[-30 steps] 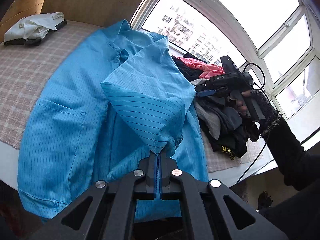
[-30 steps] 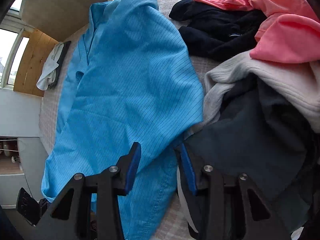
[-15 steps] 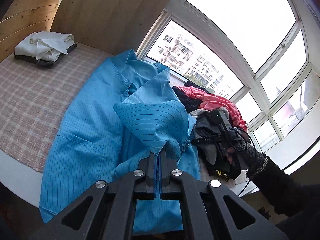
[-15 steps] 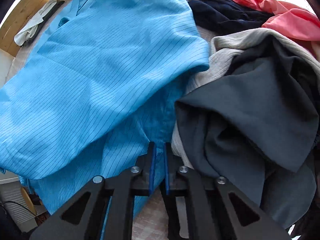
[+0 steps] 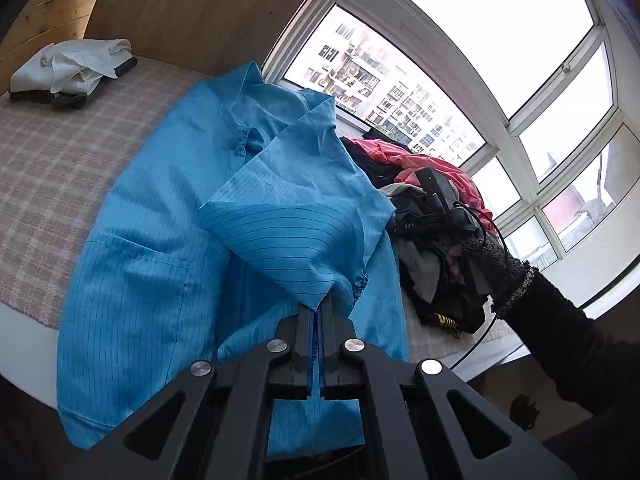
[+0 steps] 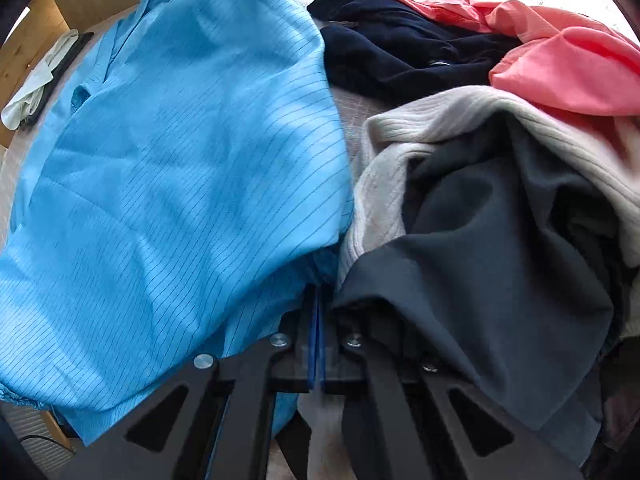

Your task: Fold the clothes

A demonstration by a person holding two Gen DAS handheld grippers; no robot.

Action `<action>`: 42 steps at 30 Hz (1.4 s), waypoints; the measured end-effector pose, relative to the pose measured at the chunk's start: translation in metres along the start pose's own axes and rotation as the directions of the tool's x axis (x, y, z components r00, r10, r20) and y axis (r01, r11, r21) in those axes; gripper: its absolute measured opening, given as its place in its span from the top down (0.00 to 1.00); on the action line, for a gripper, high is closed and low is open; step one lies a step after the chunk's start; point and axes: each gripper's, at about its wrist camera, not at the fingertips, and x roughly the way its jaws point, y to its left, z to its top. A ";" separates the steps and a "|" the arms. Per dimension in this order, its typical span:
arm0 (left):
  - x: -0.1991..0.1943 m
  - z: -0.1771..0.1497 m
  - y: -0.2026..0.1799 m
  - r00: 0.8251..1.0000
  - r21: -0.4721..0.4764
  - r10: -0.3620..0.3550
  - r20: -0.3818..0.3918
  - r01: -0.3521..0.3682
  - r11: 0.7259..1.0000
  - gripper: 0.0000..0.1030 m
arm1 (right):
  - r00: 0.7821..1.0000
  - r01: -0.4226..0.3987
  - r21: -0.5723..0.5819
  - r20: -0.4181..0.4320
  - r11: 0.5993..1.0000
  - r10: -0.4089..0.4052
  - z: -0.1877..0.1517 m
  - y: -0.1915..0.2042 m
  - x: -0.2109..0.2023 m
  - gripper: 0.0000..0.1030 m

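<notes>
my left gripper (image 5: 316,312) was clamped tight on a corner of the blue shirt (image 5: 168,248), jaws pressed together with the striped cloth pinched between them, lifting that sleeve end up into a little tent over the rest of it. it pointed down at a slant across the bed. my right gripper (image 6: 319,300) was pointing pretty much straight down, jaws squeezed flat together right at the shirt's edge where it meets the dark grey garment (image 6: 488,248); looked like blue cloth was caught in there. in the left view my right arm in its black sleeve (image 5: 560,328) reached in from the side. the shirt lay spread on the checked bedcover (image 5: 48,168), next to the clothes pile (image 5: 432,216) by the window (image 5: 400,88). a white folded bundle (image 5: 72,64) sat far off.
</notes>
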 end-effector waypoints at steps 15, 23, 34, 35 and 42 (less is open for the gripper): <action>0.044 -0.061 0.003 0.950 0.081 0.007 -0.311 0.019 0.997 0.86 | 0.997 0.036 -0.060 -0.061 0.998 -0.039 0.008 0.000 -0.007 1.00; -0.029 -0.087 0.054 0.916 0.056 0.226 -0.332 -0.220 0.974 0.74 | 0.988 -0.063 -0.168 0.131 0.984 0.086 0.053 0.041 -0.108 0.54; 0.021 0.046 0.135 0.922 0.071 0.343 -0.177 -0.336 0.939 0.61 | 0.945 -0.318 -0.258 -0.008 0.912 0.327 0.186 0.241 -0.073 0.44; 0.028 0.050 0.138 0.924 0.080 0.332 -0.189 -0.322 0.943 0.61 | 0.946 -0.321 -0.236 -0.033 0.917 0.322 0.195 0.255 -0.063 0.44; 0.048 0.048 0.153 0.914 0.085 0.279 -0.294 -0.266 0.960 0.58 | 0.962 -0.256 -0.218 -0.149 0.942 0.227 0.202 0.336 -0.016 0.44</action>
